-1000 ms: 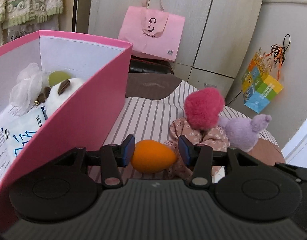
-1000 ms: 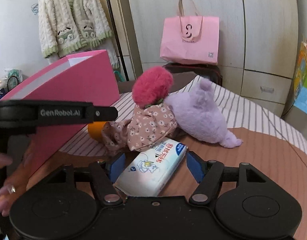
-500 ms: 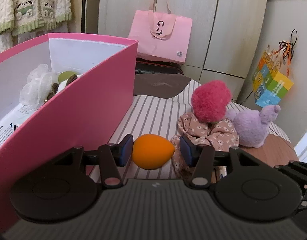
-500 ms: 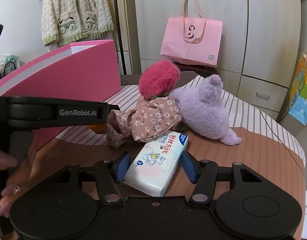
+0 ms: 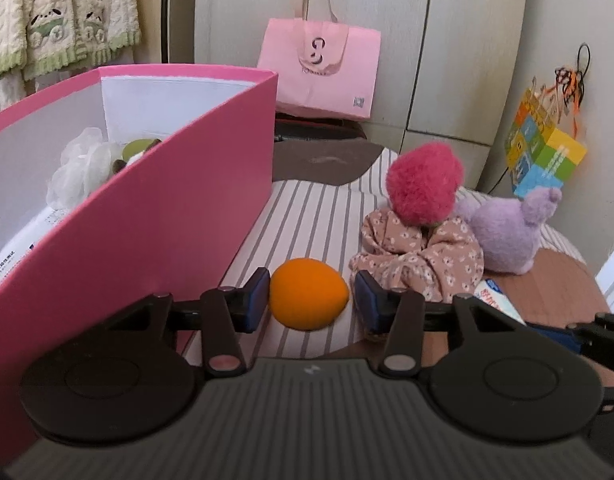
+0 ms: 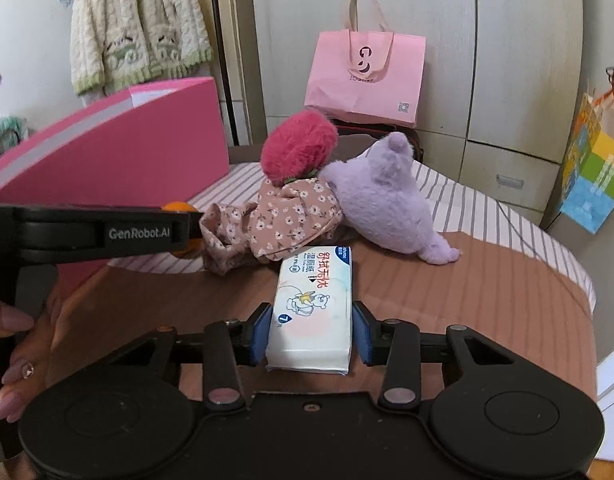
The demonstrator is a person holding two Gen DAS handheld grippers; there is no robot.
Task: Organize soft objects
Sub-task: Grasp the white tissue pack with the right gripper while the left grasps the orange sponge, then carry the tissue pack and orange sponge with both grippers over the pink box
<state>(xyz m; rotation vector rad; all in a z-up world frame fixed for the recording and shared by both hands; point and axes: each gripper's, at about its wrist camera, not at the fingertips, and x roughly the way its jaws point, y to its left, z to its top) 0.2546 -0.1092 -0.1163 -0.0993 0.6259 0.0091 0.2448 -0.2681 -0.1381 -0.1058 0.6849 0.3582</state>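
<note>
With my right gripper [image 6: 311, 334] just closed on the tissue pack [image 6: 313, 312] and my left gripper [image 5: 309, 298] spread around the orange sponge [image 5: 308, 299], I lift next toward the pink box [image 5: 147, 220] at ten o'clock

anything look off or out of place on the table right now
Nothing looks spilled or damaged. The floral scrunchie, the pink pompom on top of it and the purple plush lie in a loose heap beside the pink box, not yet inside. The right gripper has just been closing around the tissue pack.

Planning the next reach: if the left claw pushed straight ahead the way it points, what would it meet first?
Probably the orange sponge, already between the left claw's open jaws; beyond it lies the striped cloth.
</note>
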